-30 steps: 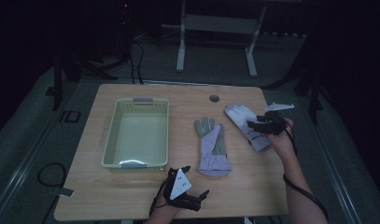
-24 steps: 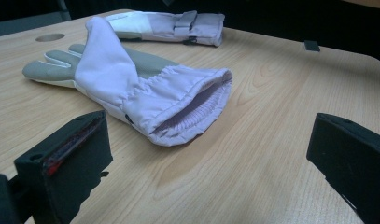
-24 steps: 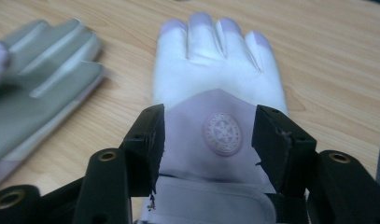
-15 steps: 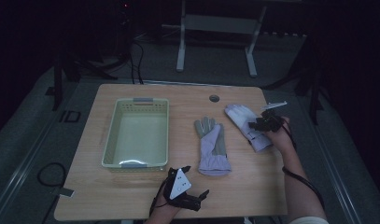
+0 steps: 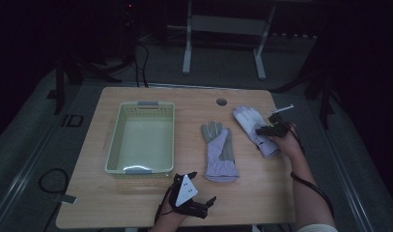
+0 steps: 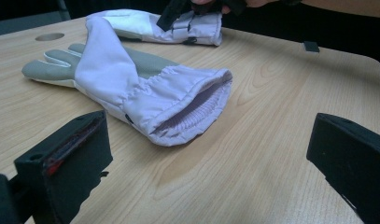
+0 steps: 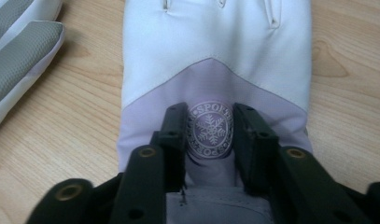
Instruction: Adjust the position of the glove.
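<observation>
Right jaws: now your right gripper [image 7: 209,128] has just been closing, and a pinched ridge of fabric with the round snowflake badge [image 7: 209,129] stands between the pads, so you are gripping the far glove [image 7: 215,51] near its cuff.
Far glove, place: it lies flat on the table [image 5: 150,203], back upward, at the right side in the high view [image 5: 252,126], fingers pointing away from you and towards the cable hole [image 5: 221,102].
Left jaws: your left gripper [image 6: 211,158] stands wide open with nothing between the pads; it hangs low near the front edge of the table [image 5: 190,195].
Near glove, place: the near glove [image 6: 131,88] lies just ahead of your left jaws, open cuff towards them, grey palm fabric showing; in the high view it sits mid-table [image 5: 219,151], apart from the far glove.
Handling: both gloves look light, soft and limp, so expect the fingers to droop and trail when lifted. The smooth shell may slide between hard pads.
Where to hold: judge the gathered elastic cuff the best purchase, as it bunches thick. Your present pinch takes a fold of the top layer only; whether it holds the under layer cannot be told.
Basket: the pale green basket [image 5: 116,145] stands at the left side, well apart from both gloves, and looks empty.
Risk: a thin fold could slip out on a fast lift.
</observation>
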